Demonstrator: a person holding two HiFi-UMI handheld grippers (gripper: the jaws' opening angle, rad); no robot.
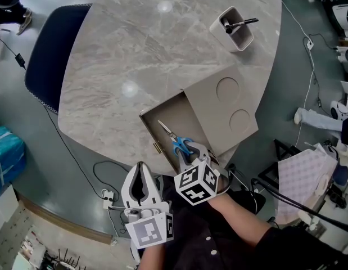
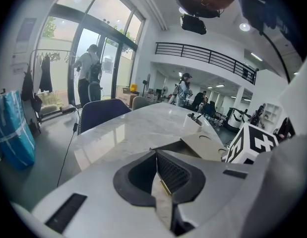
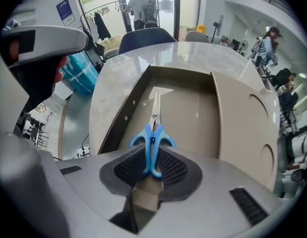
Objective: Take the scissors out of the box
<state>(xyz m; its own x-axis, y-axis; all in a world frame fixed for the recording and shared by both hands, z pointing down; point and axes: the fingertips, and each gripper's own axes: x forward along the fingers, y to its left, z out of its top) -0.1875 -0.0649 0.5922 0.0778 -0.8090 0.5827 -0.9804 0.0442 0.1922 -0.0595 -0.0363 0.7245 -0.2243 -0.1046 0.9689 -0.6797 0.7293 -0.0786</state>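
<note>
— Which step is this, do you reckon?

— The grasp. The right claw (image 3: 152, 165) points steeply down into the open box (image 3: 127, 114) and has its pads closed on the blue handles of the scissors (image 3: 153, 133). The scissors lie flat on the box floor, blades shut and pointing away from the person, near the left wall.

— So they're not out yet.

— No, they look to be resting inside. I'd say the next move is a straight lift, high enough for the blade tips to clear the rim, then out over the desk (image 1: 145, 44). The handles are smooth loops, so the blades may swing if the hold is loose.

— And the other one?

— The left claw (image 1: 141, 165) hangs off the near edge of the desk, closed on nothing.

— What's the desk like?

— Grey marble, rounded and glossy. The box lid (image 1: 230, 103), with two round recesses, sits to the right. Further back there's a pen cup (image 1: 236, 31), well apart from the box.

— And the room?

— A big open hall: a dark blue chair (image 1: 47, 55), cables on a grey floor, a person (image 2: 89, 73) by the glass doors, and a railed balcony (image 2: 208, 56) above.
</note>
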